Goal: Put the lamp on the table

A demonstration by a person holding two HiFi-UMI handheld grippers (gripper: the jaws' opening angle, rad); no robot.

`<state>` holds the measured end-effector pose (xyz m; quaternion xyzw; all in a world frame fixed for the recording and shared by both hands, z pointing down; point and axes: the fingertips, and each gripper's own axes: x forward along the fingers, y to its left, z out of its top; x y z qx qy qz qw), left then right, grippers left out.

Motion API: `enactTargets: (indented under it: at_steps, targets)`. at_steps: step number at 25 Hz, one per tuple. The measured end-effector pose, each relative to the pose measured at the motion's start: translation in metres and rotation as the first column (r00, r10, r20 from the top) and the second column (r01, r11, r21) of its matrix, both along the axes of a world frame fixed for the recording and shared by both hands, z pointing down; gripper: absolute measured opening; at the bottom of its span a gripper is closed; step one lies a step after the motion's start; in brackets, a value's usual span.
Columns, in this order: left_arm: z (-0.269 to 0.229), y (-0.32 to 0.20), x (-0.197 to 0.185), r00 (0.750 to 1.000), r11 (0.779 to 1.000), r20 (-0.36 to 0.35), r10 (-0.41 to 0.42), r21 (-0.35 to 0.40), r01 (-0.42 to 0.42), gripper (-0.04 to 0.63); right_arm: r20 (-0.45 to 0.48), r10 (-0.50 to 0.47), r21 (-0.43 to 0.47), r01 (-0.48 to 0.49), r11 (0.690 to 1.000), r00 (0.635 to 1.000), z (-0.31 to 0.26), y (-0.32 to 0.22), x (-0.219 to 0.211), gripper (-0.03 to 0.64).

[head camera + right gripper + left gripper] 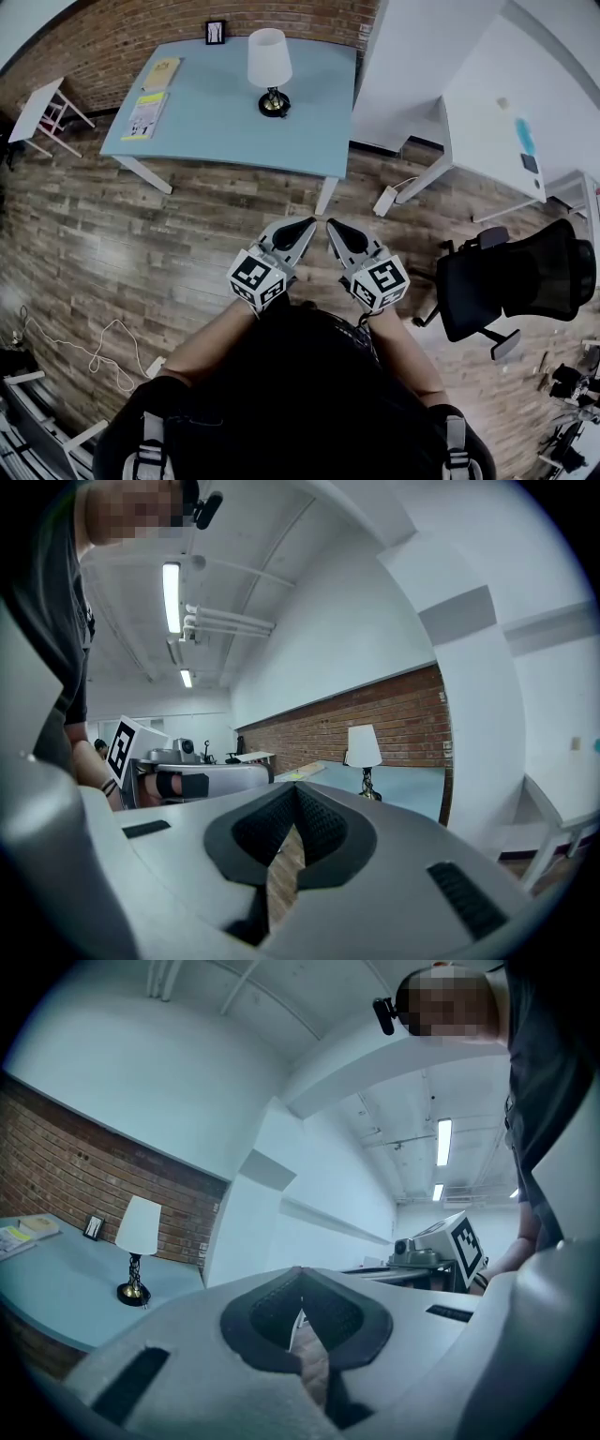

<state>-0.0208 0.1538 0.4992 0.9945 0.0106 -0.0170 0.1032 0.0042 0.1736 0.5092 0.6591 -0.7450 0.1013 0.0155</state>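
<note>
The lamp [270, 73] stands upright on the table [216, 127], toward its back edge, near the brick wall. Its base rests on the tabletop and its white shade is level. A small frame [216, 32] stands at the table's back edge, just left of the lamp. Two books [155, 94] lie flat near the table's left edge.

The left gripper [307, 226] and right gripper [335, 228] are held side by side over the wooden floor, well short of the table. Their tips point toward each other and nearly meet.

Both sets of jaws are closed pad to pad, with nothing between them (confirmed in each gripper view).

A black chair [516, 281] stands to the person's right.
</note>
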Motion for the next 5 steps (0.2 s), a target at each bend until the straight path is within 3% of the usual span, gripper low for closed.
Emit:
enactTargets:
  at_steps: [5]
  targets:
    - [-0.005, 0.023, 0.002, 1.0, 1.0, 0.0, 0.01, 0.008, -0.01, 0.009, 0.0, -0.001, 0.007, 0.001, 1.0, 1.0, -0.006, 0.02, 0.0, 0.014]
